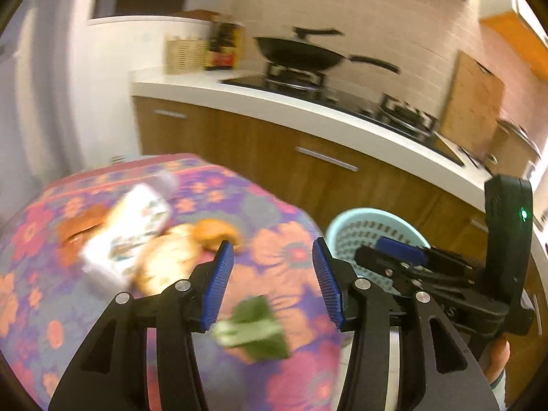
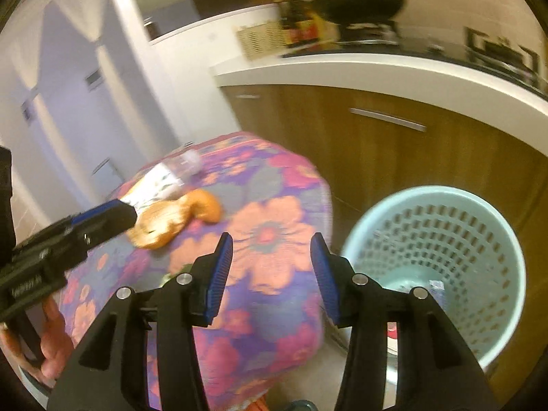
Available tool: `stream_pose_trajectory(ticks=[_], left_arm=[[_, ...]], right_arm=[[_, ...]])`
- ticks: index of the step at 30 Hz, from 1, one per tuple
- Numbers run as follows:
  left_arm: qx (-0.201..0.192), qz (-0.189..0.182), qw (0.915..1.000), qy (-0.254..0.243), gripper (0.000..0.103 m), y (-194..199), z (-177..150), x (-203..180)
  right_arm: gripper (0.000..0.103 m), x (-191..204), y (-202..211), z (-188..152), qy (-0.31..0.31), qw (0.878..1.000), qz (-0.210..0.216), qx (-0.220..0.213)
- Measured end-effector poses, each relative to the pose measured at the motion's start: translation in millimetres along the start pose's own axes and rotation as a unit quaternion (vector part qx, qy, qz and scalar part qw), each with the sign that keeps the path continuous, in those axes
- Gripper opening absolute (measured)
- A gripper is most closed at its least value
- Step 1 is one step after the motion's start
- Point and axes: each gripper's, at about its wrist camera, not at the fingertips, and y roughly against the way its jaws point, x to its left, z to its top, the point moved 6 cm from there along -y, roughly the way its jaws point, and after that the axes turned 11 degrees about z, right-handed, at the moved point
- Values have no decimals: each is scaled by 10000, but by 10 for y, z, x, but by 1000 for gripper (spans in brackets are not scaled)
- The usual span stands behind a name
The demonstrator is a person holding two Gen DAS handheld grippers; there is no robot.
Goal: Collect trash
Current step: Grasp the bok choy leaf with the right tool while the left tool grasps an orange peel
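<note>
A small table under a flowered cloth (image 1: 284, 239) holds trash: a white printed carton (image 1: 130, 233), orange peel pieces (image 1: 191, 243), a brown scrap (image 1: 78, 229) and a green and white vegetable scrap (image 1: 253, 325). My left gripper (image 1: 274, 277) is open and empty above the cloth, just beyond the green scrap. My right gripper (image 2: 270, 274) is open and empty over the table's right edge (image 2: 322, 205), beside a pale blue perforated bin (image 2: 438, 250). The bin (image 1: 370, 229) and the right gripper (image 1: 404, 257) also show in the left wrist view. The peel (image 2: 178, 215) shows in the right view.
A white counter (image 1: 308, 116) over wooden cabinets (image 1: 274, 157) runs behind the table, with a black wok (image 1: 298, 54) on a hob, bottles (image 1: 226, 44) and a wicker basket (image 1: 185, 54). The bin holds a little rubbish (image 2: 435, 287) at its bottom. A white wall is at left.
</note>
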Motion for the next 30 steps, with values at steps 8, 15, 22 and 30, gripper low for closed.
stream_pose_trajectory(ticks=[8,15,22,30], left_arm=[[216,452,9966,659,52,36,-253,758],[694,250,9920,1025,50,-283,-441,872],[815,386,9868,1346,44,-611,-432,898],[934,370,9829,1545,20,-825,-423,953]], right_arm=[[44,529,-325,-162,625,9975,242,238],[44,725,-526,-305,1053,9936,73,404],[44,708,-597,-380,1167,9920,35,474],[51,666,-718,-480,1148,9913,147,619]])
